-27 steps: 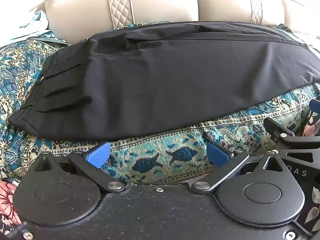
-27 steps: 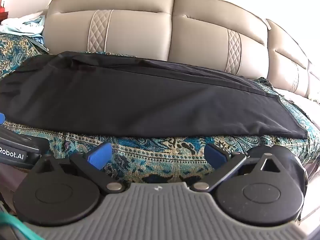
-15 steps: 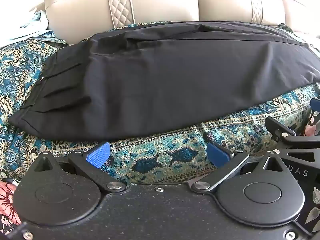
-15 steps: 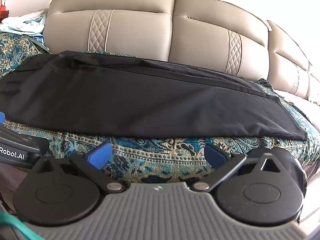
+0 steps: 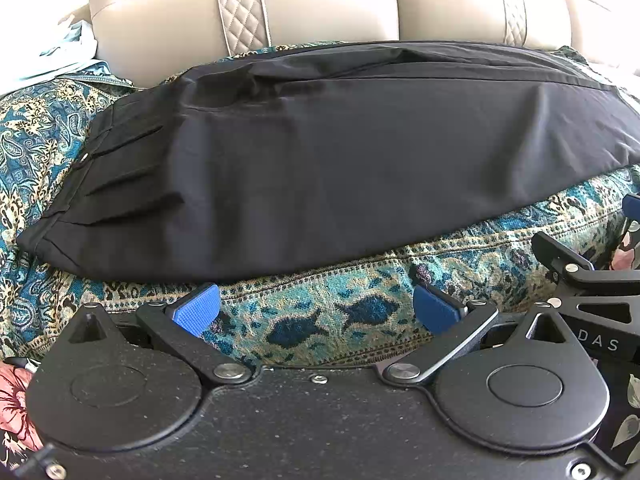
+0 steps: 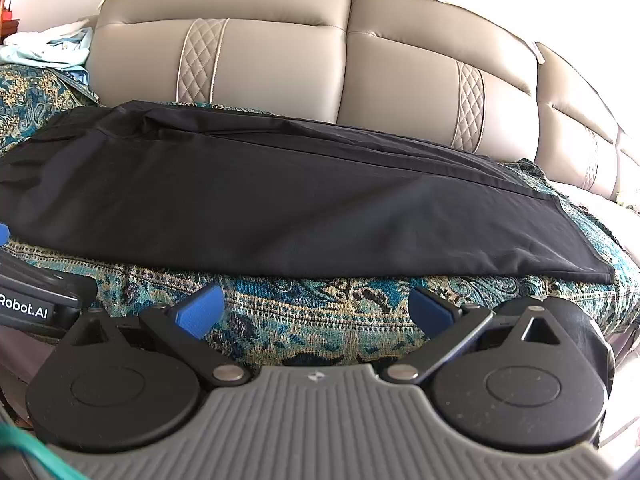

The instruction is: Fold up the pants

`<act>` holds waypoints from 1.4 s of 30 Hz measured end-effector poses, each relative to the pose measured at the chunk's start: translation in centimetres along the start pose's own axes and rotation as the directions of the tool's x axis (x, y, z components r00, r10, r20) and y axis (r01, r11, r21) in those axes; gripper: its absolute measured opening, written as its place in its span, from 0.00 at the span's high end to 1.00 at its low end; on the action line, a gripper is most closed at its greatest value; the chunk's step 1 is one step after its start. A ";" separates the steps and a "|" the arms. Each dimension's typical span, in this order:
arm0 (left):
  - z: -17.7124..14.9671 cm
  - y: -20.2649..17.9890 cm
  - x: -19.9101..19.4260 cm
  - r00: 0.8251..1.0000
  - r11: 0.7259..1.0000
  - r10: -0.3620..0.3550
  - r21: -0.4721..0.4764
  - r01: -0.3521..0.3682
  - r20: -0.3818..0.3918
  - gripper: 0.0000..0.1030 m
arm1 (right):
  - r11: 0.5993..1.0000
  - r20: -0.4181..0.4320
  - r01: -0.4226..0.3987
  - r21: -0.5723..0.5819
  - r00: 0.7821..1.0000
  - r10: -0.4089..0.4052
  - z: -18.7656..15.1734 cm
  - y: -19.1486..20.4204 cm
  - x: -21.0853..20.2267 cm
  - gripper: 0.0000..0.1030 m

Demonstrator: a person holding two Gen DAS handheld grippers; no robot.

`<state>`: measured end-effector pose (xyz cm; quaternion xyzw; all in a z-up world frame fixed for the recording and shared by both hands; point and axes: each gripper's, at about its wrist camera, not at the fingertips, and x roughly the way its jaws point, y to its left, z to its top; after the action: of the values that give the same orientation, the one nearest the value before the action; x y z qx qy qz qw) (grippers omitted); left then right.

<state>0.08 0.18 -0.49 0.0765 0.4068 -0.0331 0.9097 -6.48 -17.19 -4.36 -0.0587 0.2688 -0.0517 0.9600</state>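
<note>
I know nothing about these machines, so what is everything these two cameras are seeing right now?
pants: one pair, black, laid flat lengthwise on the sofa seat, waist end to the left, leg hems to the right.
patterned throw: one, teal and gold paisley, spread under the pants over the seat.
sofa: one, beige with quilted strips, its backrest behind the pants.
pale cloth: a crumpled light blue and white heap, far left beside the backrest.
left gripper: one, black with blue pads, open, in front of the pants, touching nothing.
right gripper: one, black with blue pads, open, in front of the pants, touching nothing.
</note>
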 end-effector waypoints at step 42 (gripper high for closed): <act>-0.3 0.4 0.4 1.000 1.000 0.001 -0.004 -0.001 -0.014 0.00 | 1.000 -0.007 0.000 -0.013 1.000 0.000 -0.2 0.3 0.2 0.00</act>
<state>0.17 0.61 -0.90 0.0748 0.4131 -0.0314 0.9071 -6.35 -16.94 -4.66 -0.0648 0.2726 -0.0503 0.9586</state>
